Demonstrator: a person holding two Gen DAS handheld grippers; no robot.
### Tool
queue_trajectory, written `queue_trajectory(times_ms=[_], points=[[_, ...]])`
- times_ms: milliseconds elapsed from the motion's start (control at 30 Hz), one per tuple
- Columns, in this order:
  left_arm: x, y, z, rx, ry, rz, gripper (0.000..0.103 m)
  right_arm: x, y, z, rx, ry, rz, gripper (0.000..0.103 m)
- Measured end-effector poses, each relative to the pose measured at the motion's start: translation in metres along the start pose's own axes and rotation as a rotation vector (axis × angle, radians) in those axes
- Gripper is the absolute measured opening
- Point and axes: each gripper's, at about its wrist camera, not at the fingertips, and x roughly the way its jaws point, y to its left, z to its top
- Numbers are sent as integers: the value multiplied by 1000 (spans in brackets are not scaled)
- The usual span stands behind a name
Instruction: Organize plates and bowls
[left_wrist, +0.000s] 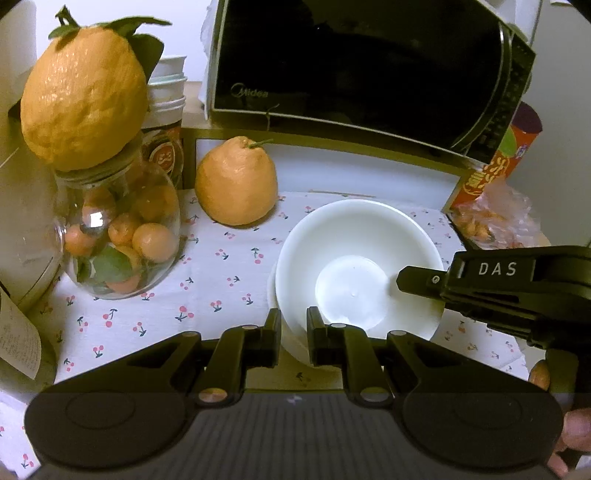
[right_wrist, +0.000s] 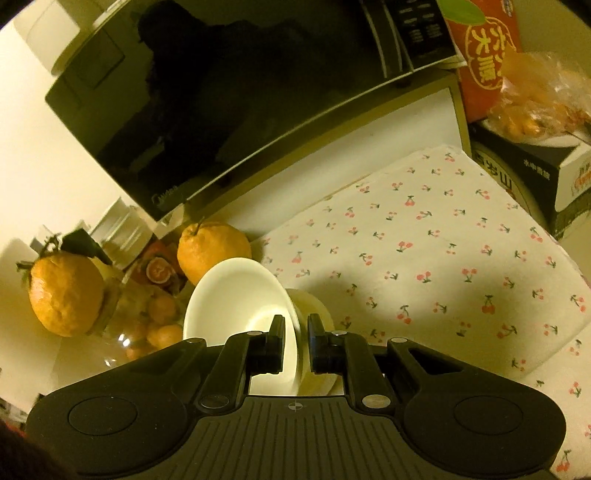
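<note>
We pinch the white bowl (left_wrist: 354, 258) in both grippers, left (left_wrist: 293, 325) and right (right_wrist: 296, 332), jaws clamped on its rim, below the microwave (left_wrist: 354, 66).

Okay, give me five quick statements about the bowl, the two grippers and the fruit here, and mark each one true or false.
1. Both grippers clamp the rim of the white bowl. True: the left gripper grips the near rim and the right gripper the right-hand rim.
2. The bowl is full of small oranges. False: it is empty; the small oranges sit in the glass jar.
3. A large citrus fruit rests on top of the jar. True.
4. The microwave door hangs open. False: it is closed.
5. The tablecloth is plain white. False: it has a cherry print.
</note>
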Motion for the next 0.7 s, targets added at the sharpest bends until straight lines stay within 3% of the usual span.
queue_trajectory(times_ms=[700], points=[[20,5,-1,-10,25,23,13,27,3,-8,-40,11,-62,15]])
